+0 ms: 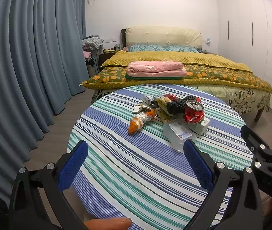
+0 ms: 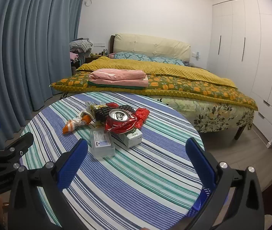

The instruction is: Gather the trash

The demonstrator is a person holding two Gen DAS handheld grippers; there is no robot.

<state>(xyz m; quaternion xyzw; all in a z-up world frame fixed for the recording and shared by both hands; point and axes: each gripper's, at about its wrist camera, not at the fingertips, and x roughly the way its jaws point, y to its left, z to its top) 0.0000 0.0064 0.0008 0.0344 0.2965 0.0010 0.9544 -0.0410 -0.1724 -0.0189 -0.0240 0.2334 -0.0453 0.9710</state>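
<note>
A pile of trash lies on the round striped table [image 1: 136,172]: a crushed red can [image 1: 193,112], an orange snack wrapper [image 1: 140,120], a clear plastic box [image 1: 178,134], a small white carton [image 1: 203,125], black netting [image 1: 178,103] and other wrappers. The right wrist view shows the can [image 2: 119,121], the wrapper [image 2: 74,124], the clear box [image 2: 102,143] and the carton [image 2: 133,137]. My left gripper [image 1: 136,164] is open and empty, short of the pile. My right gripper [image 2: 136,164] is open and empty, also short of it.
A bed [image 1: 174,71] with a yellow cover and folded pink cloth stands behind the table. Blue curtains [image 1: 30,67] hang on the left, white wardrobes [image 2: 251,57] on the right. A blue basket [image 2: 203,201] shows below the table's right edge.
</note>
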